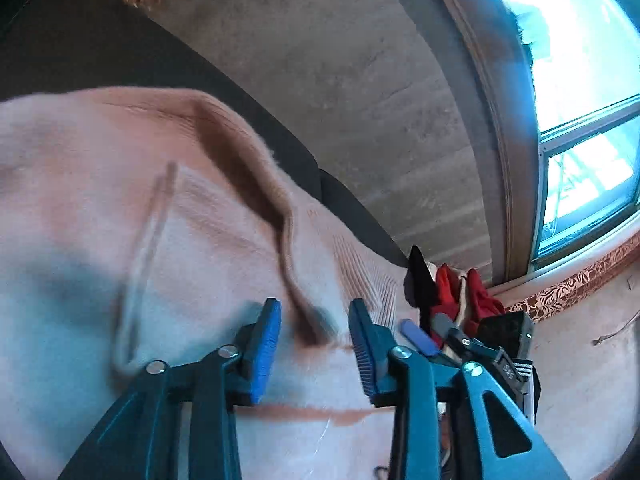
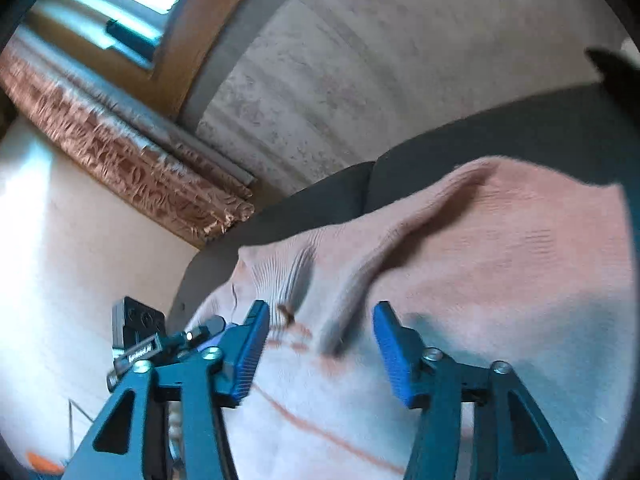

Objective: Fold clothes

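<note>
A pink knitted sweater (image 1: 120, 200) lies spread over a dark sofa, with a raised fold running down its middle. My left gripper (image 1: 314, 320) hovers just above that fold, open, with nothing between its blue pads (image 1: 264, 352). In the right wrist view the same sweater (image 2: 500, 248) fills the lower right, its ribbed edge at the left. Over it my right gripper (image 2: 320, 328) stands open, and a ridge of the knit runs up between the fingers without being pinched. The other gripper (image 1: 448, 336) shows at the right of the left wrist view.
The dark sofa back (image 1: 100, 52) runs behind the sweater below a grey wall (image 1: 340, 60). A heap of red and black clothes (image 1: 452, 292) sits at the sofa's right end. A window (image 1: 580, 80) and a patterned brown border (image 2: 120, 152) lie beyond.
</note>
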